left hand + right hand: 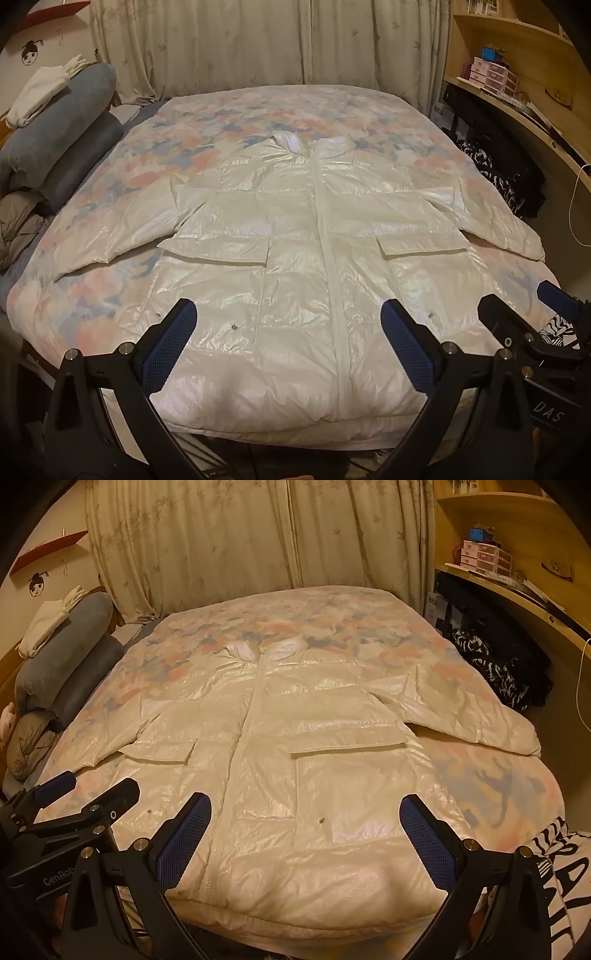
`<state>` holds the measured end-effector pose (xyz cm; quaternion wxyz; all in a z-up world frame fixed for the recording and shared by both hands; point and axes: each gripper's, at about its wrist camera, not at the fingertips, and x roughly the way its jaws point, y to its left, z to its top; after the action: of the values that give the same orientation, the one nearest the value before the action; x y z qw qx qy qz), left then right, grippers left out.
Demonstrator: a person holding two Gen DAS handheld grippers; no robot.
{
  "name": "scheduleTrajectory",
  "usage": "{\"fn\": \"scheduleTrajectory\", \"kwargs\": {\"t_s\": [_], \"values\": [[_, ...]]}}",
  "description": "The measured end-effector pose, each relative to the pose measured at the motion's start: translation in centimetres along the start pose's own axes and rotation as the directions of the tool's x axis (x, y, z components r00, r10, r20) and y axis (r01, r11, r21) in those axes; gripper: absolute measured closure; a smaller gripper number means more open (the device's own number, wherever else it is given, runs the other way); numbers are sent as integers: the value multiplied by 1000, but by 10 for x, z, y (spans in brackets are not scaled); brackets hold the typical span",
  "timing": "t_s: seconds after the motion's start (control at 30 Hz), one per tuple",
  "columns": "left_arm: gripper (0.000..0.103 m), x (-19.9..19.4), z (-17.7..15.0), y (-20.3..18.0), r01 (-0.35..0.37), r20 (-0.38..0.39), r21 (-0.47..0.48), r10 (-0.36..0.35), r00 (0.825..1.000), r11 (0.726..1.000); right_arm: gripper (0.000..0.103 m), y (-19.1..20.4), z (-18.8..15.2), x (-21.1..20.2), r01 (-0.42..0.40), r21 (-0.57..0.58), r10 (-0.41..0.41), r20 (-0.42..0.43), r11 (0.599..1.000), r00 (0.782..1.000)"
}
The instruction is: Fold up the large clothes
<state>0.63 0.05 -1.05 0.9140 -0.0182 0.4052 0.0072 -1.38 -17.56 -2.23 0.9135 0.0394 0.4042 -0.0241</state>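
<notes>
Lying flat on bed (92, 302): one white jacket (295, 258), two pocket flaps; both tongs, left (288, 325) and right (306, 816), spread wide, empty.

Glossy white jacket (295, 258), floral pastel quilt (229, 122)

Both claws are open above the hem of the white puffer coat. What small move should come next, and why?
Probably swing the right claw out to the sleeve near the bed's edge and pinch its cuff. The puffer coat lies flat, zipped, face up, both sleeves spread wide, and neither the right nor the left claw holds fabric, so folding a sleeve inward seems the natural start.
</notes>
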Motion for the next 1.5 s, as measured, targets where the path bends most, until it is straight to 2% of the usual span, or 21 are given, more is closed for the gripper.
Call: {"fn": "scheduleTrajectory", "kwargs": {"t_s": [0.03,0.43,1.5], "values": [[4,-1,-2,4,5,3,23,-5,1000,1000,0,0,0,0,1,0,-1,-1,1000,1000],[4,3,-7,3,-12,-4,33,12,1000,999,0,-2,-2,14,-13,8,13,-23,1000,1000],[4,7,-14,5,-18,-19,31,19,1000,999,0,0,-9,21,-14,8,14,-32,1000,999]]}}
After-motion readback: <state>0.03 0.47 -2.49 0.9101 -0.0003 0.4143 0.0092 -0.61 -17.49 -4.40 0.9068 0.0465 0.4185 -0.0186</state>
